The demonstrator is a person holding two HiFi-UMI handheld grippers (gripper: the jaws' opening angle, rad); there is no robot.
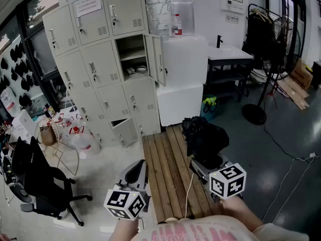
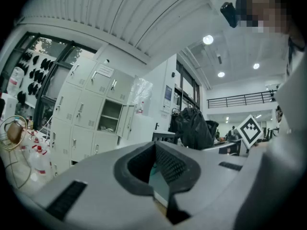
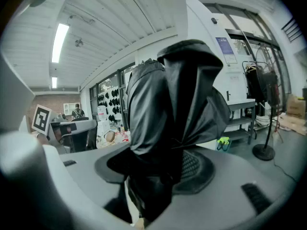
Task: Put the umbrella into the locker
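Cloth of the black umbrella (image 3: 172,109) bunches up between the jaws of the right gripper (image 3: 158,176), and both dark pads pinch it tight. The umbrella is folded shut, and its shiny, floppy folds stick out past the jaw tips. From the head view it hangs over the far end of a wooden slat bench (image 1: 168,169), just ahead of the right gripper (image 1: 200,163). The left gripper (image 1: 136,172) is off to the side over the pale floor, its jaws a little apart with nothing in them. The grey metal locker (image 1: 100,59) stands well apart, past the bench. One door (image 1: 156,59) in the right column hangs open, and the box behind it has a shelf inside. A big white cabinet (image 1: 183,79) sits right beside that open door. A black office chair (image 1: 35,179) and clear plastic jugs (image 1: 77,132) are on the left, and a standing fan (image 1: 261,84) is on the right.
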